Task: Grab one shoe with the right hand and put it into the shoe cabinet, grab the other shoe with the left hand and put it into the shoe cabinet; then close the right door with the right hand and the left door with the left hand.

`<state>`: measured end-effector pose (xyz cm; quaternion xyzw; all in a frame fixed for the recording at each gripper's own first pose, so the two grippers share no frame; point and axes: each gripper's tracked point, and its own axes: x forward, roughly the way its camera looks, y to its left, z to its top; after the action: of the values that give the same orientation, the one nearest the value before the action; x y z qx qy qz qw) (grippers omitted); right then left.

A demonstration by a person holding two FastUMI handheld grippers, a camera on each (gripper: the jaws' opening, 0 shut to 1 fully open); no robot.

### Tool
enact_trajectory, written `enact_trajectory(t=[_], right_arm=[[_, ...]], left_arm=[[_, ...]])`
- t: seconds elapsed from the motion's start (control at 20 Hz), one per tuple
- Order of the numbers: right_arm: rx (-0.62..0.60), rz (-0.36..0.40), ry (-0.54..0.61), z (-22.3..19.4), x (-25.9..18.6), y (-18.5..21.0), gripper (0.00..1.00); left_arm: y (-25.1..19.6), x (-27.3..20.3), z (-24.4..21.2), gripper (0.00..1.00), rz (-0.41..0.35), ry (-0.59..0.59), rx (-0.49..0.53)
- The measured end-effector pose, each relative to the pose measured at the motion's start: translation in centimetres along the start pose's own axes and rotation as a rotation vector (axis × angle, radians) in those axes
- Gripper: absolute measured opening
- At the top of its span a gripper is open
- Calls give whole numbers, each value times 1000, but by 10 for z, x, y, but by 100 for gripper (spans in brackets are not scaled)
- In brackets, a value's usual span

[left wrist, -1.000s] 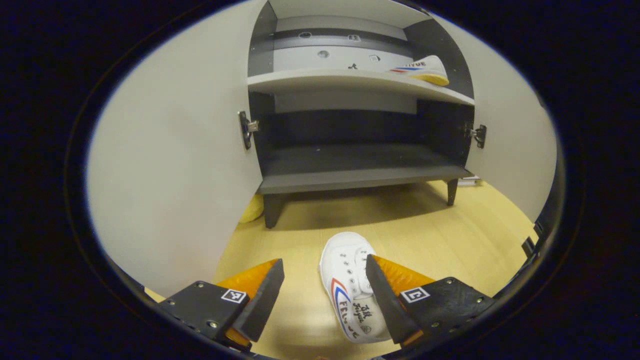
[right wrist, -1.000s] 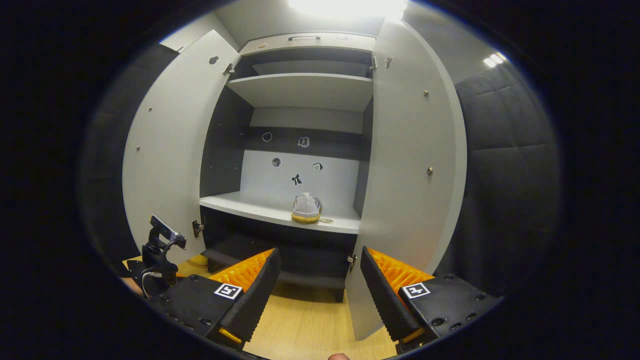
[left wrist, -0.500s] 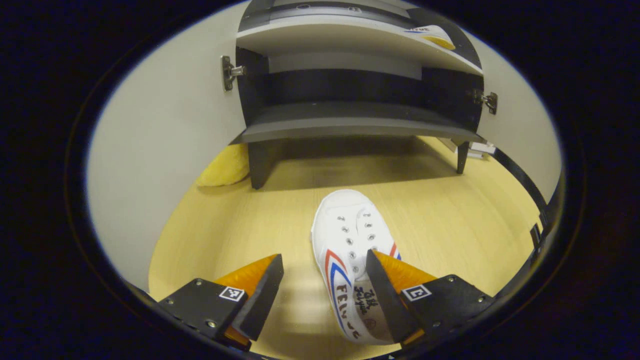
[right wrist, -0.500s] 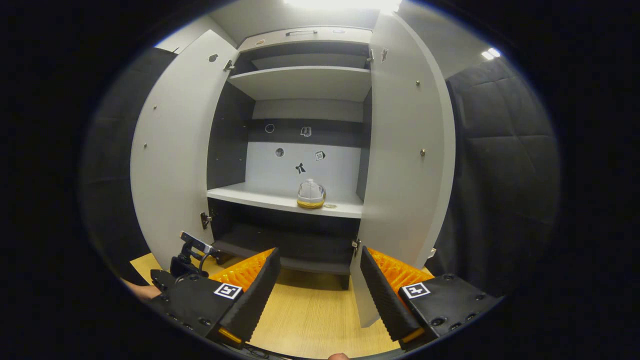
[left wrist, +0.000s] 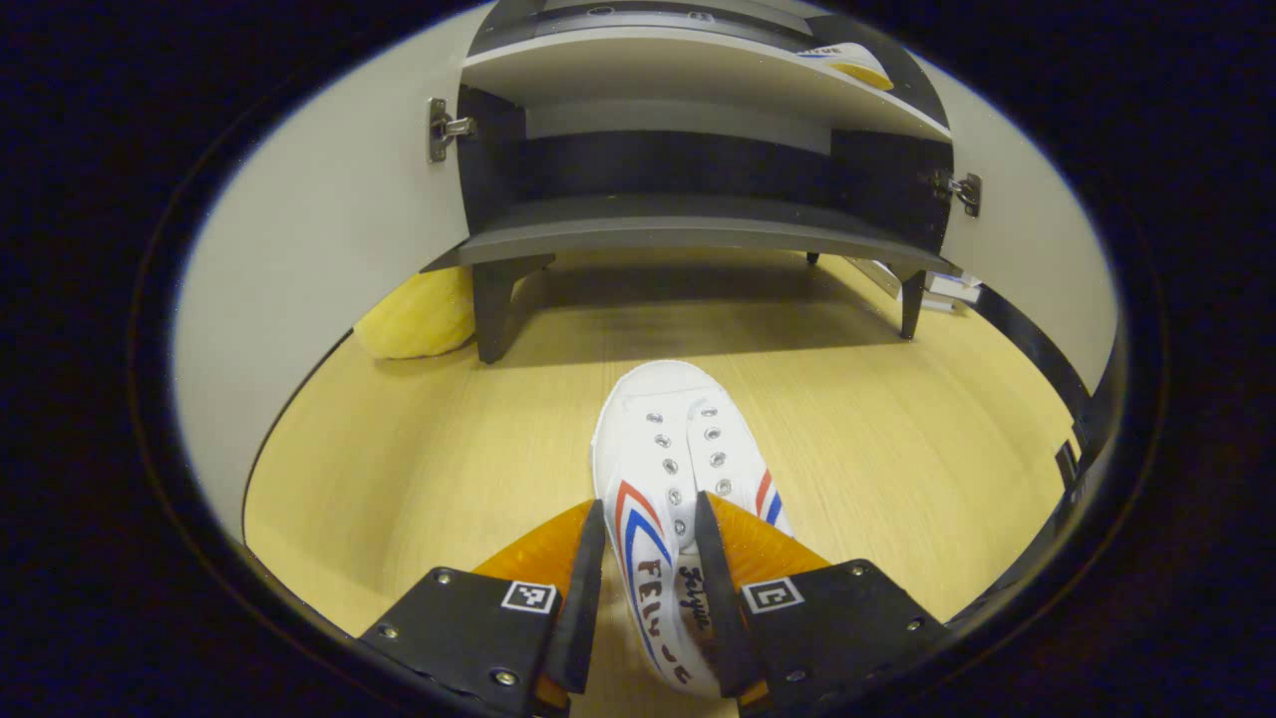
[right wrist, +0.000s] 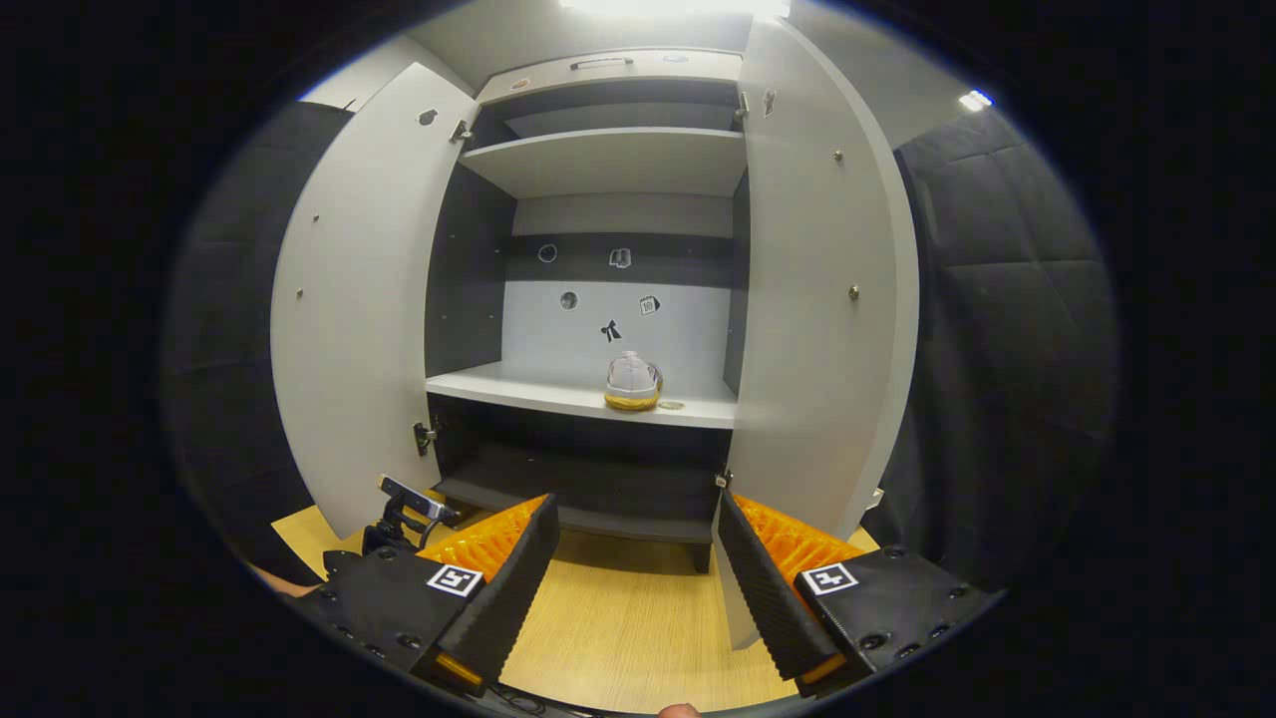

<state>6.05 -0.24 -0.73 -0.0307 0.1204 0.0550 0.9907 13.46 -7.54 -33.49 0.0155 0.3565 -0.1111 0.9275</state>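
- The shoe cabinet (left wrist: 698, 229) stands ahead of the left gripper (left wrist: 648, 588) with both doors wide open; I judge the main risk is that the white shoe on the floor (left wrist: 678, 469) hits the edge of the middle shelf (left wrist: 688, 75) or of the dark bottom shelf (left wrist: 688, 234) on the way in, if the lift is too low
- The left door (left wrist: 329, 249) is on the left of this gripper and the right door (left wrist: 1027, 259) on the right, both standing out from the cabinet; a wide swing of the shoe could knock one of them
- The wooden floor (left wrist: 449, 449) bears the shoe, just ahead of and between the fingers of the left gripper, with the toe toward the cabinet
- The left gripper is clamped on the shoe: both fingers press on the left wall of it near the opening, one outside and one inside as far as I can tell. The hold takes only a thin side of canvas, so the shoe may tilt, turn or slip out when it is lifted
- The right gripper (right wrist: 633, 578) is released and holds nothing; it hangs before the open cabinet, and the right door is near its right finger, so a careless move could push that door too early
- A yellow soft thing (left wrist: 414, 319) lies on the floor ahead and to the left of the left gripper, partly behind the left door beside the cabinet leg; it seems out of the way
- The shoe on the shelf (right wrist: 632, 381) is already on the middle shelf, toward the right side, straight ahead of the right gripper; the second shoe must go to the left of it, or they will bump
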Motion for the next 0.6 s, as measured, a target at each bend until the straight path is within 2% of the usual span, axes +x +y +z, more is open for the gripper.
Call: enact_trajectory(t=[0.05,0.1,0.15,0.2,0.25,0.6], right_arm=[[-3,3,-7,1,-1,0,100],[-7,5,-14,4,-1,0,100],[-12,4,-19,5,-2,0,100],[-17,5,-20,6,-3,-2,100],[-20,5,-25,7,-6,-3,100],[-20,5,-35,8,-15,-8,100]], left_arm=[[2,-1,1,47,18,-3,6],[5,-1,1,51,41,9,7],[8,-2,2,23,57,6,-3],[9,-2,3,16,66,2,-20],[9,-2,4,5,70,6,-36],[9,-14,31,1,50,-65,-79]])
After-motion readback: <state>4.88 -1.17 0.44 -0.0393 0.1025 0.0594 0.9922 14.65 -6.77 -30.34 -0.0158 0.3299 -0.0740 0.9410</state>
